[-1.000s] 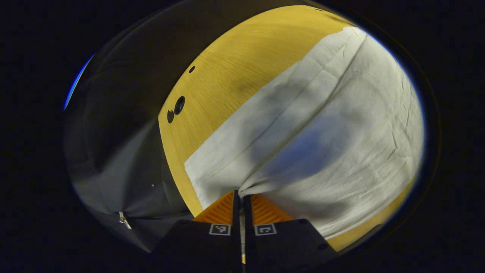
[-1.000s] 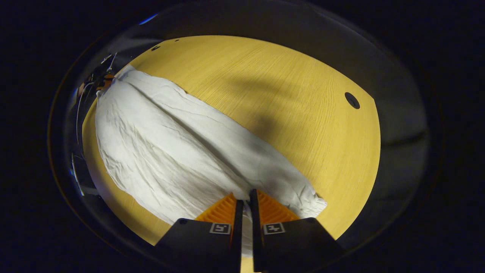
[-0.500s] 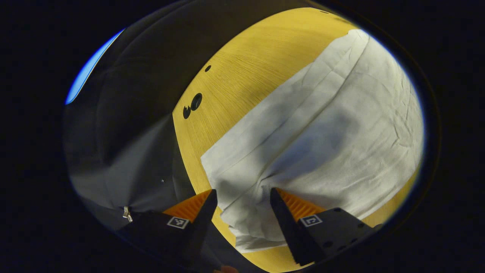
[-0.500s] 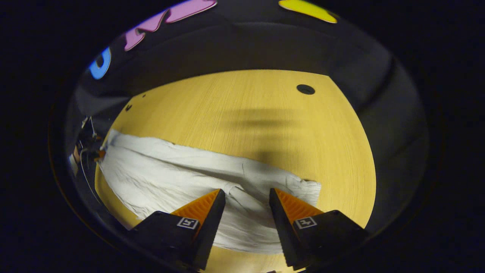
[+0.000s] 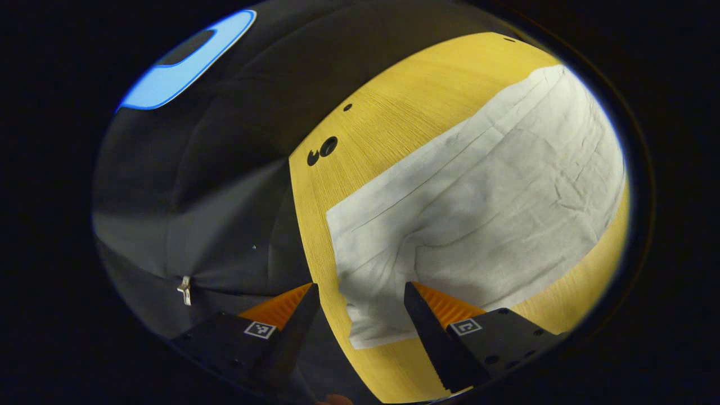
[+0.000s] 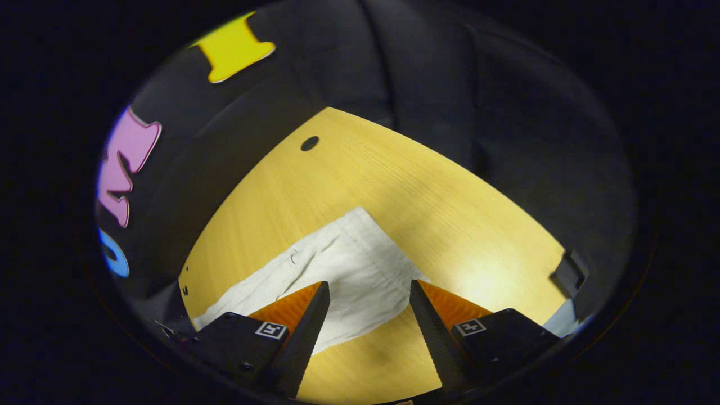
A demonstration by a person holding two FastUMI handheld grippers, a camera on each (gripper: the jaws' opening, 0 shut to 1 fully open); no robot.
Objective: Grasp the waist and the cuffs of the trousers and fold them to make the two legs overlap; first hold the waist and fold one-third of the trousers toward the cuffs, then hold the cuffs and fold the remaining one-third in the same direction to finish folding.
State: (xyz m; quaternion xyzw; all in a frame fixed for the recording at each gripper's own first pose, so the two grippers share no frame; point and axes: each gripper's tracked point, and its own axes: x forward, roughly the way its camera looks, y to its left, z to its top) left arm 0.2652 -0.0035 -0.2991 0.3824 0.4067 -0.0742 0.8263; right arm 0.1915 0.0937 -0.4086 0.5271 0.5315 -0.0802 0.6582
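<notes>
White trousers (image 5: 478, 214) lie flat on the yellow wooden table (image 5: 405, 107), the two legs laid over each other. In the left gripper view my left gripper (image 5: 360, 315) is open, above one end of the cloth near the table's edge, holding nothing. In the right gripper view the other end of the trousers (image 6: 343, 275) lies just ahead of my right gripper (image 6: 368, 312). That gripper is open too, lifted off the cloth, its jaws apart and empty.
Small round holes (image 5: 323, 149) pierce the table near its edge, and another hole (image 6: 309, 143) shows far off. Black cloth walls surround the table. A dark object (image 6: 571, 273) sits at the table's right edge.
Both grippers were shut on the trousers a second ago, then opened and let go. Both have since lifted back, and the right one has swung so less cloth shows.
</notes>
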